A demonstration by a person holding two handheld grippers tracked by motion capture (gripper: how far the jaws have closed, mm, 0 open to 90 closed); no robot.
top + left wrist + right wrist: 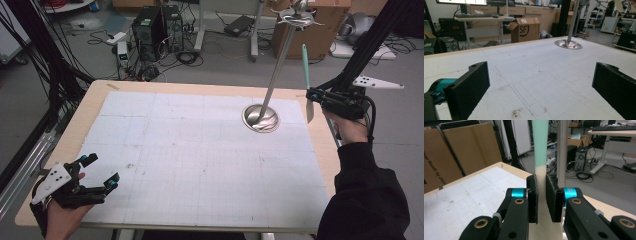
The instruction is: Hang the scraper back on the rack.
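Spatula (305, 75): green handle, pale blade, held upright above the table's (75, 125) far right edge at about 2 o'clock in the high view, just right of the metal stand's pole (279, 65). The right gripper (314, 95) is clamped on it near where green meets cream; in the right gripper view the two black jaws press flat against either side of the pale part (541, 173), handle (539, 142) rising straight up past the top edge. The blade tip (310, 112) hangs below the jaws, off the table surface as far as I can tell. Stand: round shiny base (261, 118) sits on the white gridded mat (190, 150) at roughly 1 o'clock, pole leaning up and away to a metal fitting at the top (296, 17), too small to identify. Left gripper (97, 175) low at 7 o'clock near the mat's front left corner, jaws spread wide apart with nothing between them; its own view looks across bare mat (529, 75) toward the stand base (568, 44). Cardboard boxes (320, 30) and computer towers (157, 27) on the floor beyond the table.
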